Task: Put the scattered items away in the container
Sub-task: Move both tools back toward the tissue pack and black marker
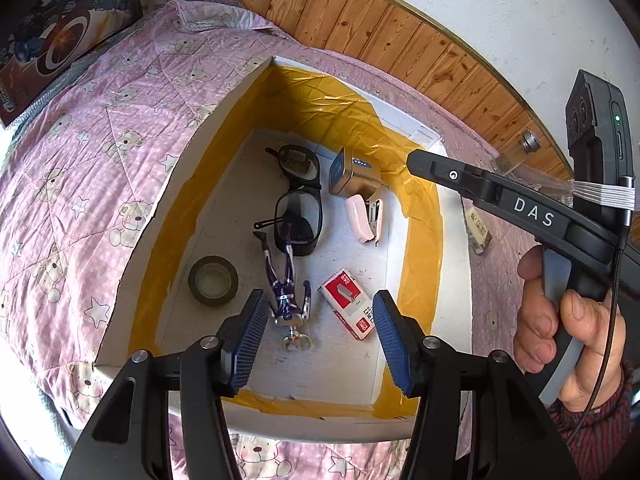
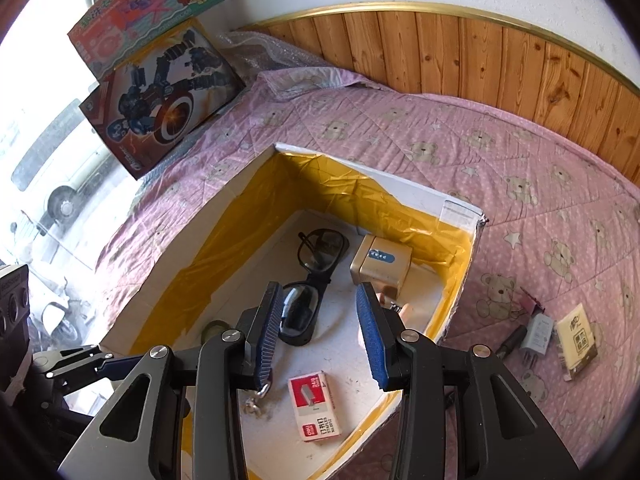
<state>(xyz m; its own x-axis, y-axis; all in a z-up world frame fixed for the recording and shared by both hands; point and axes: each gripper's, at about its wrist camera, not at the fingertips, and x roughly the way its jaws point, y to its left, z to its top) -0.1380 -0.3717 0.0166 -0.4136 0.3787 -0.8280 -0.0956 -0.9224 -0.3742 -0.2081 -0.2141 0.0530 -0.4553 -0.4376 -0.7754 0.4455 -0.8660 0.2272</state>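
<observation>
Only the right wrist view shows the charger [image 2: 538, 335] (outside the box [image 2: 424, 194]).

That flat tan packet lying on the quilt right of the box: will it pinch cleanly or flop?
The tan packet looks thin and soft-sided, so it will probably bend. It lies flat on the pink quilt, which may give underneath. Likely light; the white charger sits close beside it.

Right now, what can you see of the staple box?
The staple box is a small red and white cardboard carton with a picture of a staple and printed text on its top face. It looks closed and undamaged. It lies flat on the white floor of the container, near its front, beside the figure keychain, with no visible contact. Neither gripper holds it.
</observation>
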